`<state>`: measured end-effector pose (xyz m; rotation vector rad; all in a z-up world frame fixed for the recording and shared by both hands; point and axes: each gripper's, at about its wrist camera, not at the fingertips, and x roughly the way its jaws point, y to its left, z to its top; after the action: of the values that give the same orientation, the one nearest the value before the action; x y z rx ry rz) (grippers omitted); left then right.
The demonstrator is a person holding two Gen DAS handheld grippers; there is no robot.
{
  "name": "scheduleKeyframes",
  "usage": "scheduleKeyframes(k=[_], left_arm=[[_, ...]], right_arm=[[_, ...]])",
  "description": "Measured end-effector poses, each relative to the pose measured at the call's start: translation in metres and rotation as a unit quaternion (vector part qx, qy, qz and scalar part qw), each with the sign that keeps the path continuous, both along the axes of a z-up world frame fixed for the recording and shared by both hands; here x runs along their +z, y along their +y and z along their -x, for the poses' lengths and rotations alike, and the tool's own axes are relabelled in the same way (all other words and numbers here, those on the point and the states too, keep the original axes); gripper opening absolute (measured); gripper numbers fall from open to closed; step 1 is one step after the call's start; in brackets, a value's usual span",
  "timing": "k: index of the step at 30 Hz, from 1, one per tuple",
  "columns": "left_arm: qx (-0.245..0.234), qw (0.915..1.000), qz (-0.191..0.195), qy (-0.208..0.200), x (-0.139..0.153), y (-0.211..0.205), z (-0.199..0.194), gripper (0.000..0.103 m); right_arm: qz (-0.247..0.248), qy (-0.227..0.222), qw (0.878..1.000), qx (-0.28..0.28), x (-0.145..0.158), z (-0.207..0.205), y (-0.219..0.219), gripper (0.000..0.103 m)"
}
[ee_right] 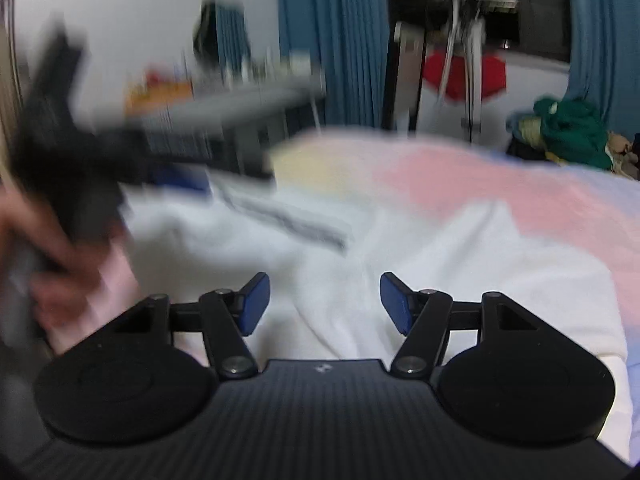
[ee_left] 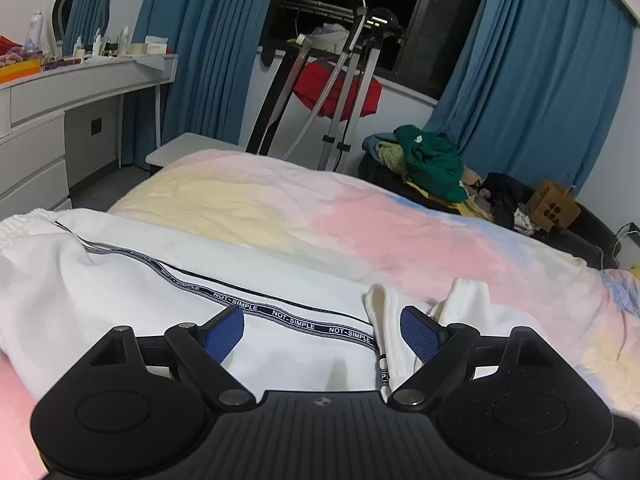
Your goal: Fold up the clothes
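Note:
White trousers (ee_left: 132, 280) with a black "NOT-SIMPLE" side stripe (ee_left: 296, 316) lie across the pastel bedspread (ee_left: 400, 228). My left gripper (ee_left: 322, 330) is open just above the trousers, its jaws wide apart, with the cuffs (ee_left: 468, 292) by the right pad. My right gripper (ee_right: 324, 300) is open over the white cloth (ee_right: 440, 248); this view is blurred. The left gripper and a hand (ee_right: 60, 184) show at its left.
A white dresser (ee_left: 60, 112) with bottles stands at the left. A metal rack with a red garment (ee_left: 336, 92) stands past the bed under the window. A pile of clothes (ee_left: 432, 160) and a paper bag (ee_left: 552, 204) lie at the right. Blue curtains hang behind.

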<state>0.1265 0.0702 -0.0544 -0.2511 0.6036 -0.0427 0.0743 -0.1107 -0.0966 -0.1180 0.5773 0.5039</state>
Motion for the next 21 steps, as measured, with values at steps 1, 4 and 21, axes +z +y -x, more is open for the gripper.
scheduleKeyframes(k=[1,4,21], left_arm=[[-0.001,1.0,0.002,0.004,-0.003,0.0,-0.003,0.087],[-0.014,0.9995,0.024,0.018,-0.011,0.001,-0.011,0.087],[-0.154,0.9107,0.337,0.183,-0.055,-0.043,-0.079,0.098]], right_arm=[[0.031,0.009,0.999,0.0,-0.011,-0.005,0.007,0.063],[0.089,0.011,0.996,0.004,-0.029,-0.013,0.023,0.061],[-0.083,-0.035,0.995,-0.04,0.042,0.017,-0.067,0.013]])
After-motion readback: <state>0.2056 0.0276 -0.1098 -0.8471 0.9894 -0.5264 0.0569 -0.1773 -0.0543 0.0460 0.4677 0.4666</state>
